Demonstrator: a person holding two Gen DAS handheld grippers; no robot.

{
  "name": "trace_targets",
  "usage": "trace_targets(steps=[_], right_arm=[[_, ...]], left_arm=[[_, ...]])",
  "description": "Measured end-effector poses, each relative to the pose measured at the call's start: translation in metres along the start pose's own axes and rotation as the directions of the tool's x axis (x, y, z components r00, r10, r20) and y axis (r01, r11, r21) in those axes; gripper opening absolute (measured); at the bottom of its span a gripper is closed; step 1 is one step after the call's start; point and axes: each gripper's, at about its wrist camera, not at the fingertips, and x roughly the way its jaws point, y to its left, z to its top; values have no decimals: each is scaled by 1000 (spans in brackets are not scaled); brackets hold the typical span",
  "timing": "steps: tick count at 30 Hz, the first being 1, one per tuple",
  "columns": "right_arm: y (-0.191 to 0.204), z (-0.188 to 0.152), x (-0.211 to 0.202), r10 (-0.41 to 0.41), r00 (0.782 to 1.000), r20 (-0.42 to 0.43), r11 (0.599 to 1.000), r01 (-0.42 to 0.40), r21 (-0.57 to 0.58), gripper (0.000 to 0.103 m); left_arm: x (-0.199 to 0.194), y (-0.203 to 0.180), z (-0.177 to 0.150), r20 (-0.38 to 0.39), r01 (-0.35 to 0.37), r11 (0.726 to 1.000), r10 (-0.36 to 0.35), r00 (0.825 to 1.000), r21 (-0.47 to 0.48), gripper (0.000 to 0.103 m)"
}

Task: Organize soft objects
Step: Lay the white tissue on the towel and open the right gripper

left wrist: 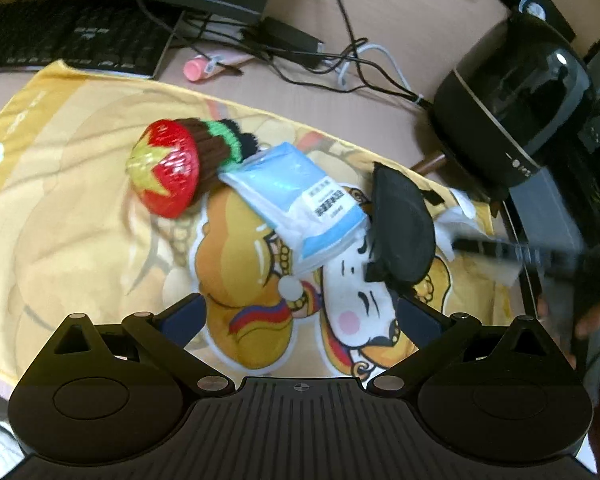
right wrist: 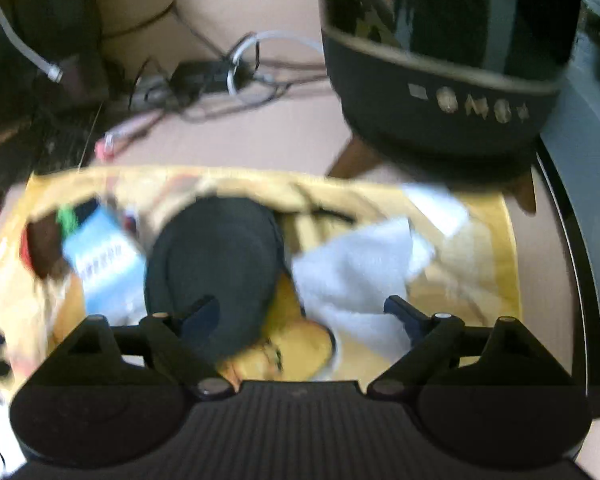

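Right wrist view: my right tongs (right wrist: 300,312) gape wide, holding nothing; next I must pinch the white cloth (right wrist: 352,276); left tongs (left wrist: 300,312) wide, empty too.

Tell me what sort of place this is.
Probably a home or office computer desk: a black keyboard and a tangle of cables lie on the wooden desktop, beside a yellow cartoon towel holding soft items.

left tongs (left wrist: 300,316): jaws spread wide, angled downward | right tongs (right wrist: 302,316): jaws spread wide, angled downward
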Motion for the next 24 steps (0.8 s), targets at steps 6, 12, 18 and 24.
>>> trace_targets(steps=[6, 12, 18, 24], right_arm=[[-7, -46, -1, -47, 999, -9, 990, 46, -131, 91], [-6, -64, -15, -37, 996, 87, 984, 51, -172, 91], [0, -62, -26, 60, 984, 168, 982, -28, -185, 92], [-3, -60, -20, 92, 982, 164, 989, -72, -126, 92]], left_arm=[[15, -4, 9, -39, 61, 997, -63, 997, -43, 103], [51, -73, 49, -206, 424, 905, -407, 890, 44, 103], [132, -146, 86, -416, 616, 781, -597, 686, -104, 103], [221, -181, 84, -538, 542, 814, -559, 631, -209, 103]])
